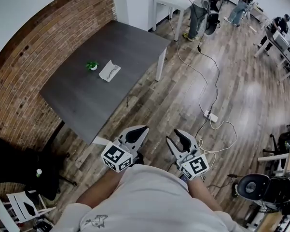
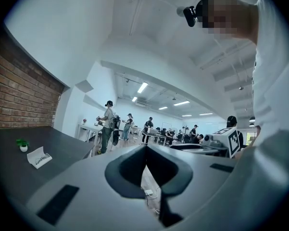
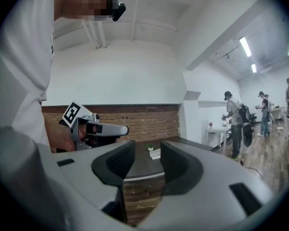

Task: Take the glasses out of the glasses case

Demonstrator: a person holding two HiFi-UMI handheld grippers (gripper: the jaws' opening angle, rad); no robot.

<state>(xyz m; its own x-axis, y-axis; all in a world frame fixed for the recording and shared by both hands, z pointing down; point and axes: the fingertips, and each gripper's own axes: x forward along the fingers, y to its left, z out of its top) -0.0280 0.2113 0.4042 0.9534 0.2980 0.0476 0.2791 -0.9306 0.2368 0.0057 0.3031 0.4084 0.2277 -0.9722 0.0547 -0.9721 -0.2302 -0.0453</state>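
The white glasses case point(image 1: 109, 70) lies open on the dark grey table point(image 1: 87, 100), far ahead of both grippers. Thin glasses seem to lie in it, too small to make out. The case also shows in the left gripper view point(image 2: 39, 157) and between the jaws in the right gripper view point(image 3: 156, 153). My left gripper point(image 1: 137, 133) is held close to my body over the floor, with its jaw tips touching and nothing between them point(image 2: 145, 148). Beside it, my right gripper point(image 1: 176, 139) has a clear gap between its jaws point(image 3: 147, 153) and is empty.
A small green potted plant point(image 1: 91, 65) stands just left of the case. A brick wall point(image 1: 19, 81) runs behind the table. A power strip with cables point(image 1: 211, 116) lies on the wooden floor. A white table point(image 1: 171, 4) and several people are at the far end.
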